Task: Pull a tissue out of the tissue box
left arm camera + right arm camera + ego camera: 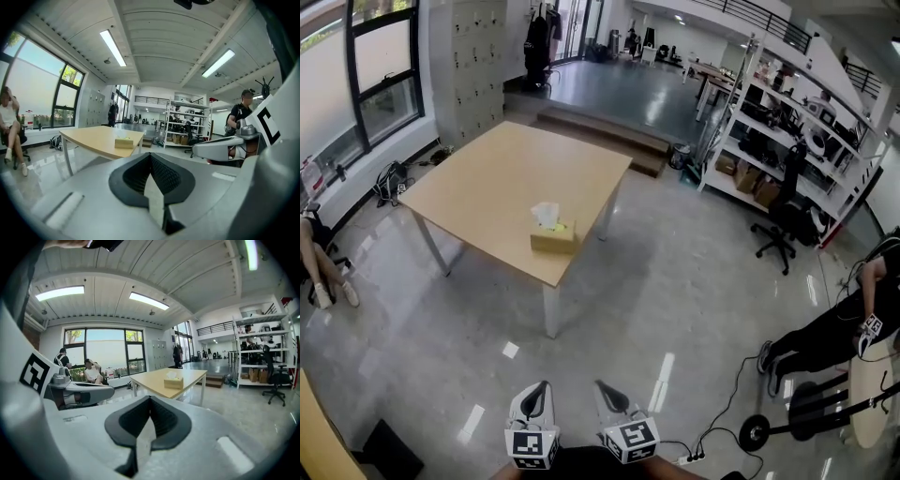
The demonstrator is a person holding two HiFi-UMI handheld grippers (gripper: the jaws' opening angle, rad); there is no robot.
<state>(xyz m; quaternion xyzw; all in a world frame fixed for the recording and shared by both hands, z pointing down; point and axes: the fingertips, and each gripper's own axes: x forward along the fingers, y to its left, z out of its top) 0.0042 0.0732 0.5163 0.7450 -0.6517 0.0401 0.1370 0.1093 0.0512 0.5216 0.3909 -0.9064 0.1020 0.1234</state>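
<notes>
A tan tissue box (553, 238) with a white tissue (546, 215) sticking out of its top sits near the front corner of a light wooden table (487, 183). Both grippers hang at the bottom of the head view, well short of the table: the left gripper (539, 387) and the right gripper (603, 386), each with its marker cube below. The left gripper view shows the box (123, 142) far ahead past jaws that meet, shut and empty (151, 157). In the right gripper view the box (173, 381) is also distant, and the right gripper (150, 400) is shut on nothing.
Grey polished floor lies between me and the table. Metal shelving (787, 122) and an office chair (776, 234) stand at the right. A person (825, 333) crouches at the right edge beside cables; another sits at the left (319, 262). A step (605, 136) lies behind the table.
</notes>
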